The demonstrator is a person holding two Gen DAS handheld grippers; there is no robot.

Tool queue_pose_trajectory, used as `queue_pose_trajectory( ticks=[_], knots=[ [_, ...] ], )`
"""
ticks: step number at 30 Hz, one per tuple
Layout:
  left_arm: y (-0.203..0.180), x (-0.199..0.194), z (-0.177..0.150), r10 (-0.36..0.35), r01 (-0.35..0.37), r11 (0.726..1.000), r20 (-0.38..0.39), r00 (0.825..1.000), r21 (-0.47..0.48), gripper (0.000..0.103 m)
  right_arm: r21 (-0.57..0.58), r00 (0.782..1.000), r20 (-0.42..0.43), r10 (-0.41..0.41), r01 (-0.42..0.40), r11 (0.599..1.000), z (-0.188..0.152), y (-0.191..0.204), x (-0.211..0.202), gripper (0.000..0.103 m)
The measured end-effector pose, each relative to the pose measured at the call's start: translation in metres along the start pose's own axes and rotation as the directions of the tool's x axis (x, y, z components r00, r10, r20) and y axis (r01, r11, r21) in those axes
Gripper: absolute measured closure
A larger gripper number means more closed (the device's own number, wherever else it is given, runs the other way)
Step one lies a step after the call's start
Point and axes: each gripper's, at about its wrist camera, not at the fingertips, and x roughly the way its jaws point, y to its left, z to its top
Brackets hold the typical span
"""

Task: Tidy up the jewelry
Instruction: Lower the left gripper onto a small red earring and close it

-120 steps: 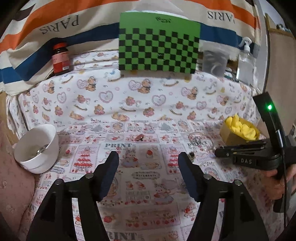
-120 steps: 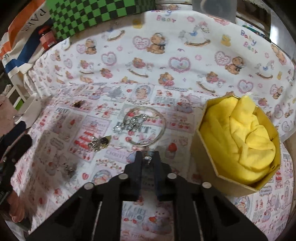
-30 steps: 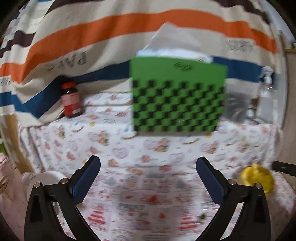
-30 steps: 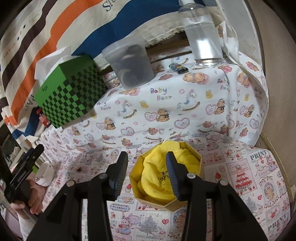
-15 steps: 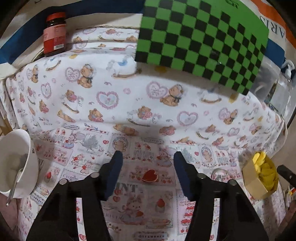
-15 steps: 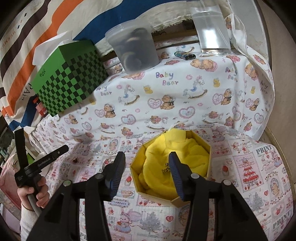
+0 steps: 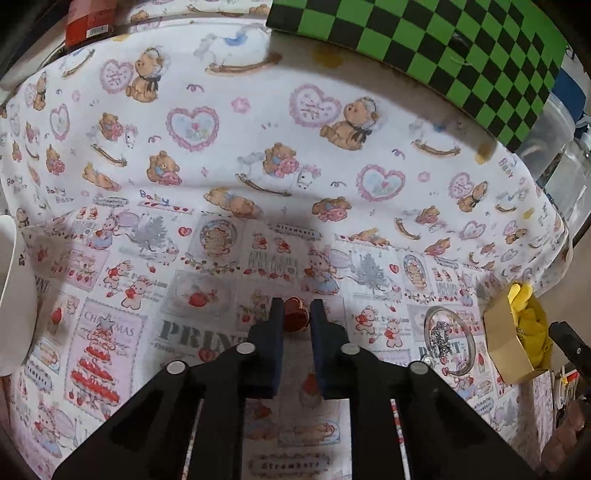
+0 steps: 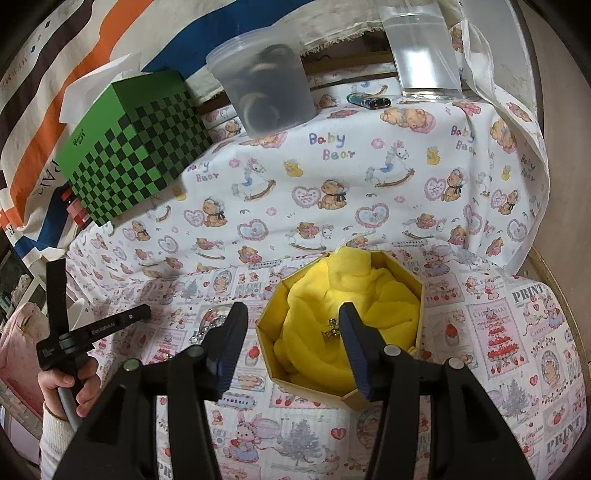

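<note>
In the left wrist view my left gripper (image 7: 296, 314) has its jaws closed in around a small red heart-shaped jewel (image 7: 295, 314) lying on the printed cloth. A glass dish (image 7: 448, 340) with silver jewelry sits to the right, then a yellow-lined box (image 7: 517, 338). In the right wrist view my right gripper (image 8: 291, 317) is open and empty above the box (image 8: 347, 321). A small gold and silver piece (image 8: 332, 328) lies on the yellow cloth inside. The dish (image 8: 212, 321) shows left of the box.
A green checkered box (image 8: 133, 151) stands at the back, with a plastic tub (image 8: 267, 88), a clear bottle (image 8: 424, 51) and a lighter (image 8: 369, 100) beside it. A white bowl (image 7: 14, 295) is at the far left and a red jar (image 7: 94, 18) behind.
My left gripper dropped to the cloth and its jaws narrowed around the red heart. My right gripper has stayed open over the box, with the small piece lying inside.
</note>
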Motion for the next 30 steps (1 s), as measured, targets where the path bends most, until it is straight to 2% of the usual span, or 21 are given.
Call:
queue_pose_trajectory(
  ticks=[9, 17, 22, 25, 27, 30],
  knots=[
    [0.003, -0.022, -0.006, 0.027, -0.027, 1.000, -0.002, 1.000, -0.004, 0.100, -0.014, 1.000, -0.005, 0.003, -0.003, 1.000, -0.003, 0.004, 0.001, 0.054],
    [0.005, -0.034, -0.011, -0.003, 0.000, 0.999, -0.054, 0.999, -0.053, 0.100, -0.033, 1.000, -0.005, 0.012, -0.012, 0.999, -0.005, 0.009, 0.001, 0.054],
    [0.014, -0.026, -0.013, -0.039, 0.028, 0.994, -0.099, 0.994, -0.106, 0.100, -0.037, 1.000, -0.011, 0.010, -0.010, 0.999, -0.006, 0.010, 0.002, 0.054],
    [0.017, -0.026, -0.014, -0.042, 0.031, 0.992, -0.092, 0.995, -0.122, 0.096, -0.037, 1.000, -0.011, 0.010, -0.010, 0.999, -0.006, 0.010, 0.002, 0.054],
    [0.017, -0.025, -0.014, -0.030, 0.019, 0.993, -0.092, 0.995, -0.115, 0.088, -0.037, 1.000, -0.011, 0.010, -0.010, 0.999, -0.005, 0.010, 0.003, 0.054],
    [0.017, -0.020, -0.014, -0.045, 0.032, 0.992, -0.104, 0.994, -0.119, 0.088, -0.037, 1.000, -0.013, 0.010, -0.010, 0.999, -0.006, 0.010, 0.003, 0.054]
  ],
)
